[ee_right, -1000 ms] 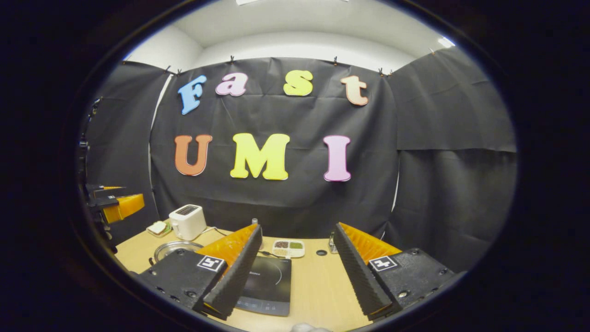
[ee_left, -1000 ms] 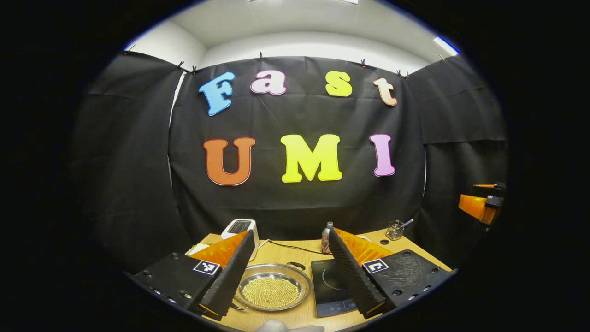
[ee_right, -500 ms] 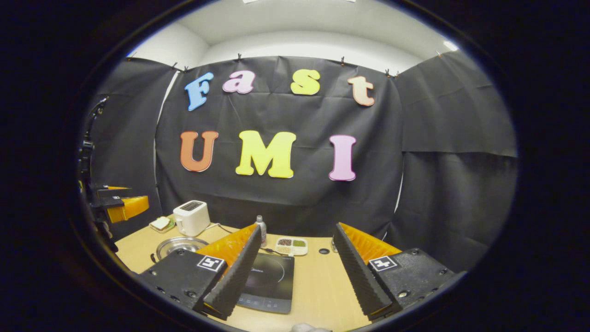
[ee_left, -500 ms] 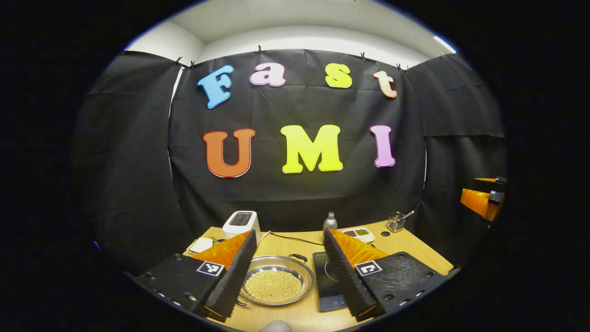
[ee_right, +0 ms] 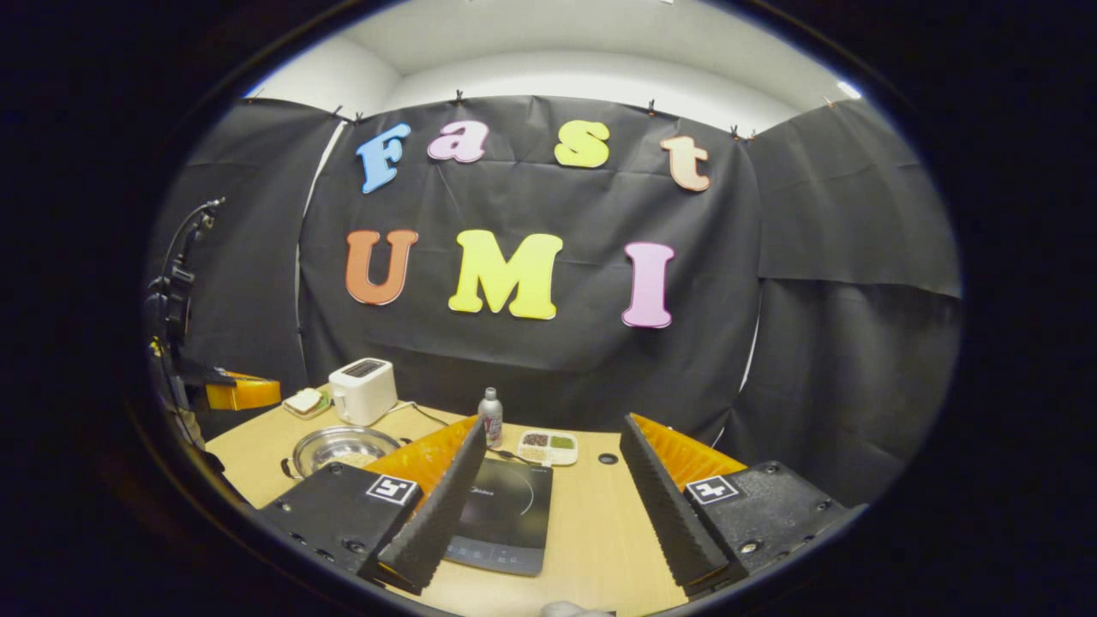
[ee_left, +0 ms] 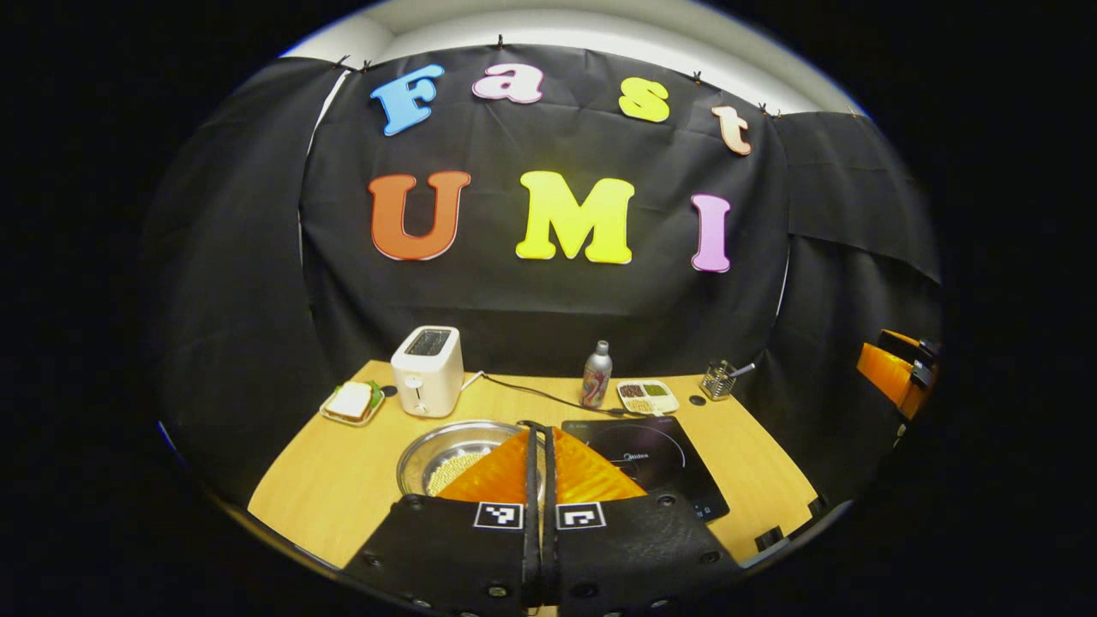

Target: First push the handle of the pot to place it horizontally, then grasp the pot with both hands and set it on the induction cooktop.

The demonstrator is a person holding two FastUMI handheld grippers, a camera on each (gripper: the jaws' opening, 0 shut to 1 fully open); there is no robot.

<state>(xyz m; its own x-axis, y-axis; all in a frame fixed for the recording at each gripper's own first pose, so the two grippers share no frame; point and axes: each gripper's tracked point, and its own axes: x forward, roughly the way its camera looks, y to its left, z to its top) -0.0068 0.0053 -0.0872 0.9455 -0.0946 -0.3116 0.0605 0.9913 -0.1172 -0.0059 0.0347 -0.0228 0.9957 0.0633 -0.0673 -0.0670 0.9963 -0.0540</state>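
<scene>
The table [ee_left: 343, 471] carries the cooktop [ee_left: 651, 454] toward the right and the pot [ee_left: 446, 450] just left of it, the two close side by side. In the left gripper view the pot lies directly ahead of the left tongs [ee_left: 538, 446] and slightly left of their line, its near right part hidden behind them; the cooktop sits just right of that line. The left tongs are pressed together with nothing between them, a fit shape for pushing. The pot's handles are hard to make out there: a dark bit at the rim near the fingertips may be one, but its lie cannot be told.

In the right gripper view the pot [ee_right: 338, 447] lies far left of the right tongs [ee_right: 548, 488], past the left finger, with a small dark handle at its near left rim. The cooktop [ee_right: 506, 514] sits between those fingers, and the right tongs stand wide apart and empty. The left tongs [ee_right: 244, 392] also show at the left edge of that view. By this lie the left tongs are much the nearer to the pot, so the handle push looks to be theirs.

Behind stand a toaster [ee_left: 427, 368], a bottle [ee_left: 596, 375], a divided snack tray [ee_left: 647, 396], a plate with a sandwich [ee_left: 351, 401] and a small cup holder [ee_left: 718, 381]. The cooktop bears a small brand word, too fine to read surely; the bottle's label is likewise unreadable.
</scene>
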